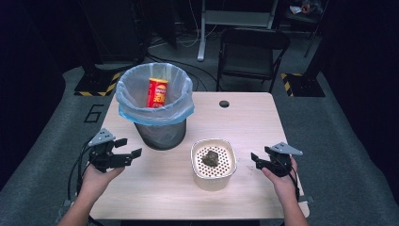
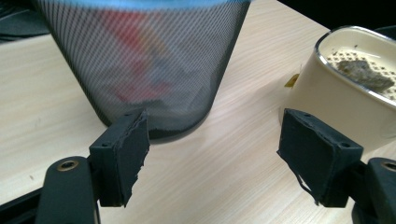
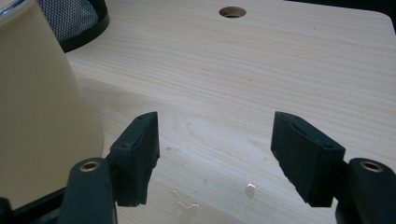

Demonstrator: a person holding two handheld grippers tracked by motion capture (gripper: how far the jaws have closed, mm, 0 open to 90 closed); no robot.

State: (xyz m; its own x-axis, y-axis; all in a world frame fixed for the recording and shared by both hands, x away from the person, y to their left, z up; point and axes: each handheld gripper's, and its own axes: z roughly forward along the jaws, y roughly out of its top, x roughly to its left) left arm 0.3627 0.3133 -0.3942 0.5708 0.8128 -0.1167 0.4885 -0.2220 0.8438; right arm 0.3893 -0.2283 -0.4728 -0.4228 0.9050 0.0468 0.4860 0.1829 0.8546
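Note:
A black mesh wastebasket (image 1: 159, 132) lined with a pale blue bag (image 1: 127, 89) stands on the table's left half, with a red chip can (image 1: 157, 92) inside it. To its right is a cream container (image 1: 214, 176) with a perforated insert holding a dark grey-brown lump (image 1: 210, 158). My left gripper (image 1: 129, 148) hovers open just left of the basket (image 2: 140, 70), nothing between its jaws. At the table's right, my right gripper (image 1: 256, 159) is open too, beside the cream container (image 3: 42, 116), also seen in the left gripper view (image 2: 336, 107).
The wooden table (image 1: 244, 122) has a round cable hole (image 1: 224, 103) near its far edge. A black folding chair (image 1: 251, 54) and a desk leg (image 1: 202, 28) stand beyond the table. A few drops of liquid (image 3: 187, 203) lie on the wood under my right gripper.

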